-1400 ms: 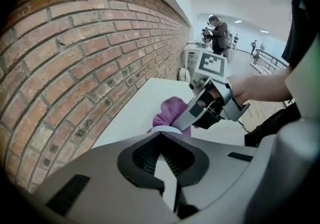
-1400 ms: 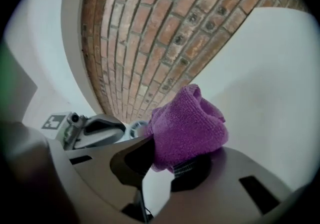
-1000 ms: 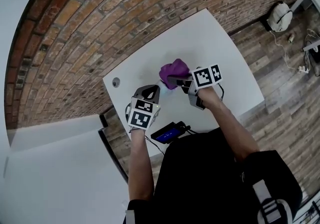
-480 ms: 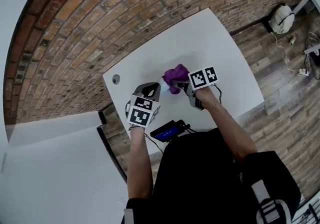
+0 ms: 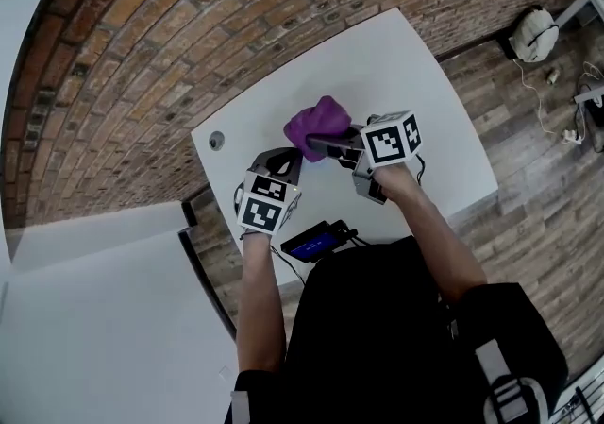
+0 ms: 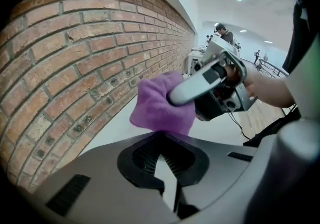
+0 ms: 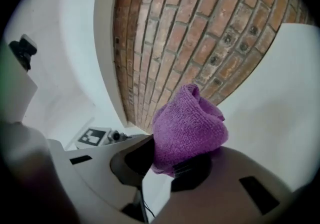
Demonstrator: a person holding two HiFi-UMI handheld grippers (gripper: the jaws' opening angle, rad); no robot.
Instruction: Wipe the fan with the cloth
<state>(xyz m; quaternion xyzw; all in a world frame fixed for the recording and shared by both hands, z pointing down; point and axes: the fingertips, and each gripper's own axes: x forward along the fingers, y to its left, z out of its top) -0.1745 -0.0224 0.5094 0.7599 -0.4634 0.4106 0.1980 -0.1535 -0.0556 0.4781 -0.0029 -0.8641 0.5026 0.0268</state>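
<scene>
The cloth [image 5: 317,120], purple and bunched into a soft lump, is pinched at its lower edge by the right gripper [image 5: 321,143], which points level across the white table [image 5: 425,101] toward the brick wall [image 5: 189,25]. In the right gripper view the cloth [image 7: 190,123] bulges up out of the right gripper [image 7: 167,168], both jaws pressed on its folds. Nearest the person, at the table's front edge, lies a dark device with a blue screen [image 5: 314,243] and a cable. Just beyond it the left gripper [image 5: 288,156] tilts down at the table, and its own view shows the left gripper [image 6: 162,155] with jaws drawn together, only a pale sliver between the pads. The cloth [image 6: 160,106] hangs just past those tips, with the right gripper [image 6: 176,98] coming in from the side. I cannot tell whether it touches the tabletop. Further on, a small round hole [image 5: 216,140] sits in the table near the wall. A white bag [image 5: 533,33] lies well apart on the wooden floor [image 5: 528,158].
</scene>
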